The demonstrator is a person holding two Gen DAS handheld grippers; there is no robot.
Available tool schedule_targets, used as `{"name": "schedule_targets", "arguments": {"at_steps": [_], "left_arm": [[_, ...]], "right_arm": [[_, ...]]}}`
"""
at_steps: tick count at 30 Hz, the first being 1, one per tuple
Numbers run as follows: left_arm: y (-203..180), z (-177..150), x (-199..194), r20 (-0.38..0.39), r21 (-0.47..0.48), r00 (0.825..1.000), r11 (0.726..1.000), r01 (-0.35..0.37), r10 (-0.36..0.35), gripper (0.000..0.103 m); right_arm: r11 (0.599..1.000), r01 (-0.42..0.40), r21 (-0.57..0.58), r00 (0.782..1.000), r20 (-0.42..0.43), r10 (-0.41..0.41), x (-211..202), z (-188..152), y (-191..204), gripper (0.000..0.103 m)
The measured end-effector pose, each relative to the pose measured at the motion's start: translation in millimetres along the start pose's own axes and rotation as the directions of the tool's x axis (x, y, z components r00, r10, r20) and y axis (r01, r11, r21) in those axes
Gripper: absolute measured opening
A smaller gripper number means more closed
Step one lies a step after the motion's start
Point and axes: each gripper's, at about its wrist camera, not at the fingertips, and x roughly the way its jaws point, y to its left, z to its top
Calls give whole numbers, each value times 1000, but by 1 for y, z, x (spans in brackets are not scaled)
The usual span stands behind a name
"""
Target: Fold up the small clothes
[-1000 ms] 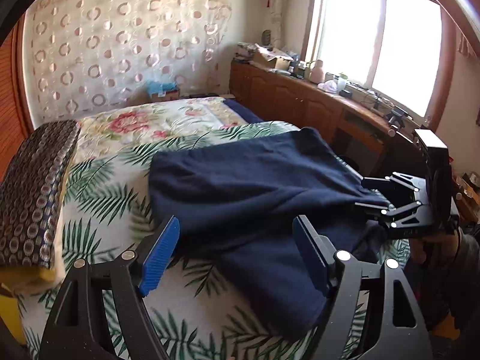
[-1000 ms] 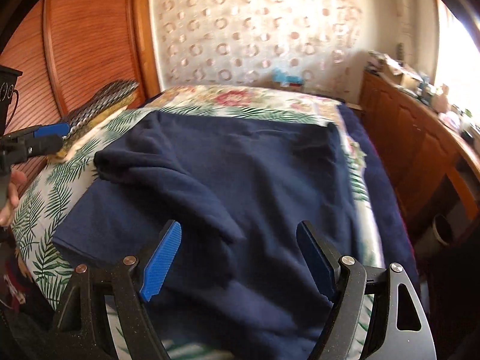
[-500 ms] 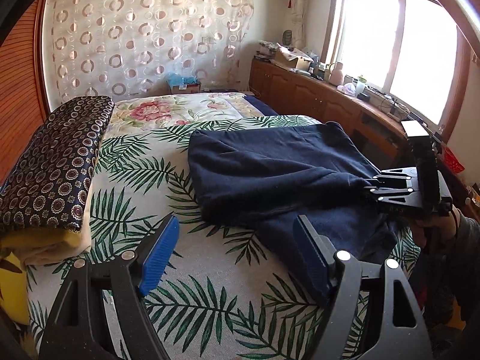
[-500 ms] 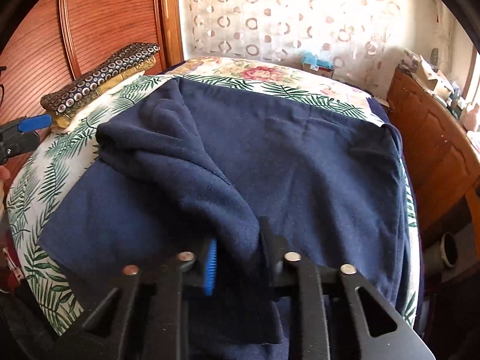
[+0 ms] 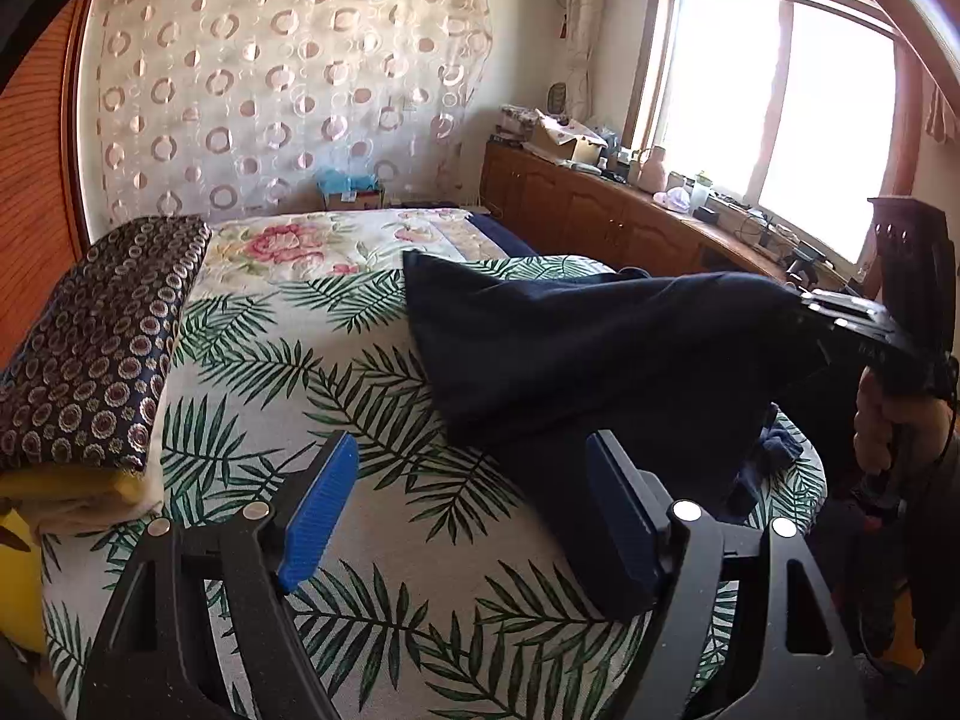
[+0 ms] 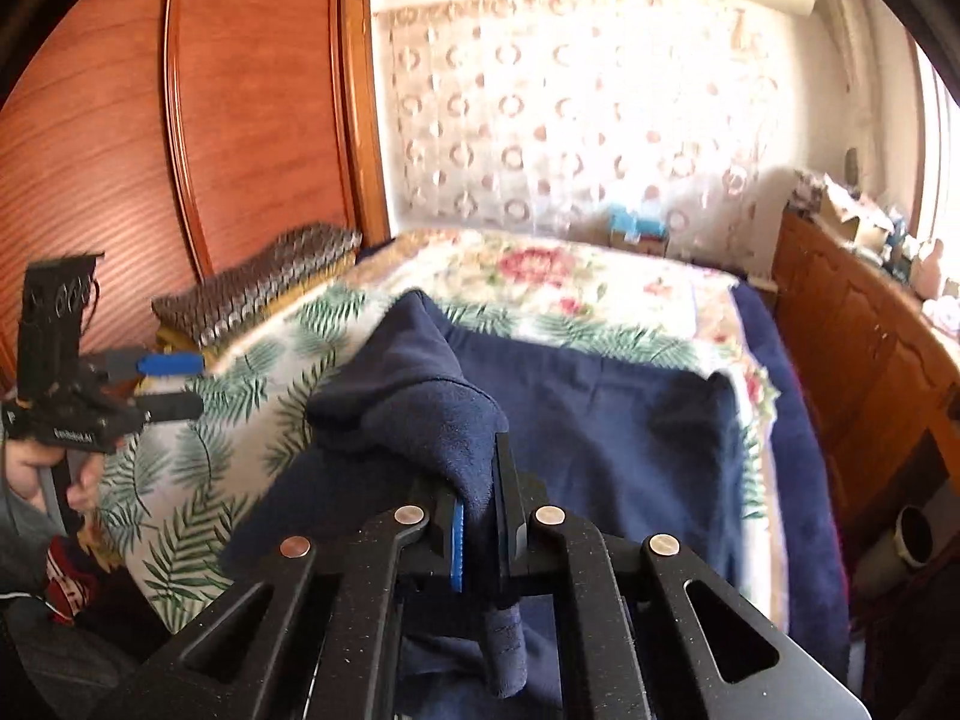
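At the far left a patterned cushion (image 5: 96, 348) lies along the edge of the bed (image 5: 384, 540), clear of the work. Next comes the left gripper (image 5: 474, 510), its jaws spread wide with nothing between them, hovering over the bare leaf-print cover just beside the near edge of the garment. The navy garment (image 5: 570, 360) lies across the middle and right of the bed, partly flat, with one fold of cloth drawn up off the cover. At the right, the right gripper (image 6: 480, 531) has just been closing and now pinches that raised fold. Judging by this, folding has barely begun: no neat fold shows, and smoothing and stacking remain.
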Motion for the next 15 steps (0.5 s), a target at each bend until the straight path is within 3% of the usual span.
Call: {"name": "schedule_targets", "arguments": {"at_steps": [5,8,12,14,15], "left_arm": [[-8,1,-7,21,26,1000,1000,-9,8,79],[-10,1,-8,26,27,1000,1000,-7,6,79],[-13,0,-4,19,36,1000,999,-23,22,79],[-12,-1,-4,14,36,999,999,-33,32,79],[-12,-1,-4,13,34,999,999,-35,35,79]], "right_arm": [[995,89,42,996,2,-89,-30,-15,-21,7],[986,136,96,987,-96,-127,-23,-39,-39,7],[965,242,96,953,-208,-218,-5,-69,-49,7],[963,242,122,954,-212,-213,-5,-73,-51,14],[959,248,134,953,-210,-217,-6,-74,-52,24]]}}
